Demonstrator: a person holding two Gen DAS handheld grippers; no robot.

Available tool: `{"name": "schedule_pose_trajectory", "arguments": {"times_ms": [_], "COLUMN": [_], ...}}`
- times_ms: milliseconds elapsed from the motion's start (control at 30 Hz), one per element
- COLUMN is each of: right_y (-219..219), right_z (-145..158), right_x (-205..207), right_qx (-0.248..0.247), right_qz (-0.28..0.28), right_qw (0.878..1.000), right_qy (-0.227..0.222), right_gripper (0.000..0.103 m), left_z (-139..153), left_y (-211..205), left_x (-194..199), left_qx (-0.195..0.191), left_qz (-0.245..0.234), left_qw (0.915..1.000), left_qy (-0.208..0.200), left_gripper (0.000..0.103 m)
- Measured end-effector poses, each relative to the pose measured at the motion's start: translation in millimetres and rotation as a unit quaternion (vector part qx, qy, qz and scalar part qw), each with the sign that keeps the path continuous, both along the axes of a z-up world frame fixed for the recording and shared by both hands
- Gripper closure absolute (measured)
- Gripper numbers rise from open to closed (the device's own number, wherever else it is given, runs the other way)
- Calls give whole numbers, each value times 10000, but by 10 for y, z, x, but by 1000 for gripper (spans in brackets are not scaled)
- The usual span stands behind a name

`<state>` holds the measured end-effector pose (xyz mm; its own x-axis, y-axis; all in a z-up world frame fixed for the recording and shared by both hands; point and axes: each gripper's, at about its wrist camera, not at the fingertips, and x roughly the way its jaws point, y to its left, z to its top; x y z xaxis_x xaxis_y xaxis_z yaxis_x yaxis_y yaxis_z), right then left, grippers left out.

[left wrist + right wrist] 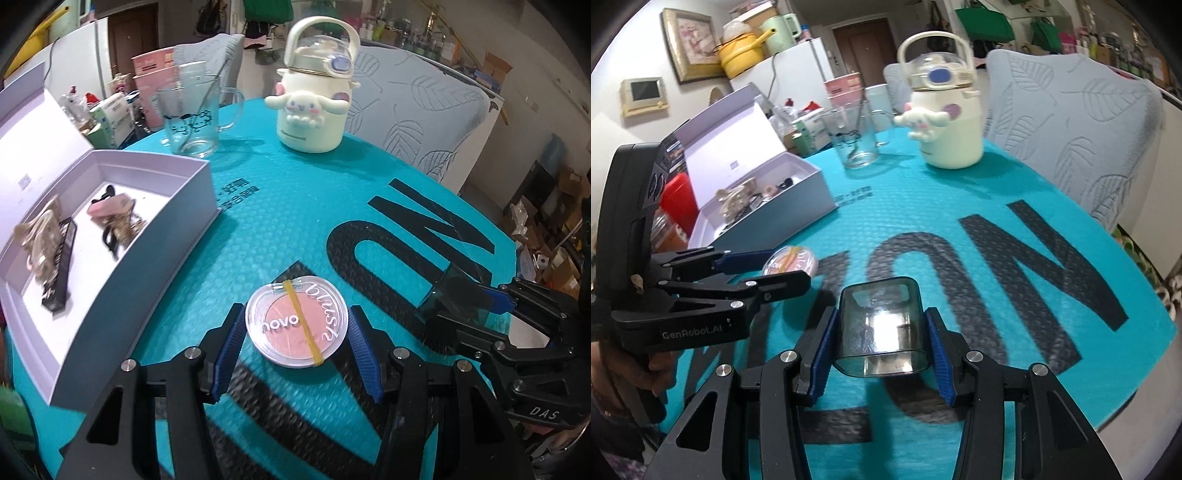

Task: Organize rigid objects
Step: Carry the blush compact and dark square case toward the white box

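A round clear blush compact (297,320) with pink powder and a yellow rubber band lies on the teal mat; it also shows in the right wrist view (790,261). My left gripper (295,328) straddles it, its blue pads (229,350) close to both sides of the compact. My right gripper (881,332) is shut on a dark see-through rounded case (882,325), also visible in the left wrist view (454,299), held just above the mat. An open lilac box (192,192) at the left holds hair clips and small items.
A glass mug (194,110) with a spoon and a cream cartoon-dog bottle (316,107) stand at the back of the round table. A leaf-pattern chair (424,110) is behind. The mat (295,221) carries big black letters. Clutter lies beyond the table edge.
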<state>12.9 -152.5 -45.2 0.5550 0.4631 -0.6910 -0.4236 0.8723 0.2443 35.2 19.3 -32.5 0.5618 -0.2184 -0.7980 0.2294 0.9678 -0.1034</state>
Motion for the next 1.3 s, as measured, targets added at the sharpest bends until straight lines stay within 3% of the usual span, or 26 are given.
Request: {"name": "schedule_pose_trajectory", "arguments": {"times_ms": [433,933,1300], "right_y": [371,827,1093], "right_z": [24,72,114], "right_x": [-129,-372,-564], "right_qx": [28,87,105], "right_qz": [693,1653,2026], "right_qw": [9976,9862,9791], "right_qy": [-35,-88,-129], "right_gripper": [57,57,57], "left_z": [43,165,243], "left_y": [368,799,1035], "left_x": [-343,-852,-1106], "left_qx": [-10,20,-46], "left_qz": [671,1581,1888], "left_qw": [9977,9873,9818], "left_qy": [-5,-164,-192], "left_gripper": [48,48,48]}}
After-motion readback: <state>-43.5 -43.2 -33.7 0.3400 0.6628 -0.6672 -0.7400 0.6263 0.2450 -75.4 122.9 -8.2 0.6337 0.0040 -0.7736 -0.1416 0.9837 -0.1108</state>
